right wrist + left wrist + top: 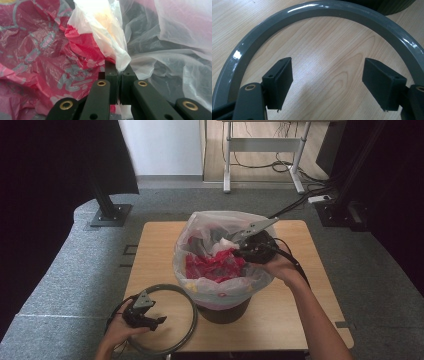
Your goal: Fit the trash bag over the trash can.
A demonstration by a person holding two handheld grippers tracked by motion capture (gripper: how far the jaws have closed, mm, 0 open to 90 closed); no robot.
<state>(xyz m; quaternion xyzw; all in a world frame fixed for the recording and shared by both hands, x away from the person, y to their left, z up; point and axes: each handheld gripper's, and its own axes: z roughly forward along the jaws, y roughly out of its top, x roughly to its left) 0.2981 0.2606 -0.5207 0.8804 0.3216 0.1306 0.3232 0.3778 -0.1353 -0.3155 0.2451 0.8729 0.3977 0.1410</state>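
A person is working at a small wooden bench [150, 265] with a hand-held tool in each hand. At the near left corner, the left hand [116, 332] is holding the left tool [161, 320] low over the bench, just inside a dark grey plastic ring [192, 312] that is lying flat on the wood. In the left gripper view the two black jaws are standing wide apart with bare woodgrain between them, gripping nothing, while the ring [317, 8] is arching round in front of them without touching either pad.

Toward the middle of the bench, a dark bin [222, 312] is standing upright, lined with a translucent white bag [220, 290] whose edge is folded down over the rim. Crumpled red plastic wrapping [215, 267] with pale printing is lying inside the liner.

To the right, the right hand [282, 267] is reaching over the bin's far right rim, holding the right tool [234, 240] down inside the bag's mouth. In the right gripper view its jaws are pressed together on a bunched fold of white plastic [110, 32], pinching it just above the red wrapping [37, 50], with the liner's wall [175, 62] billowing to the right. The pinched wad is sitting within the bin's opening, close beside the red wrapping.
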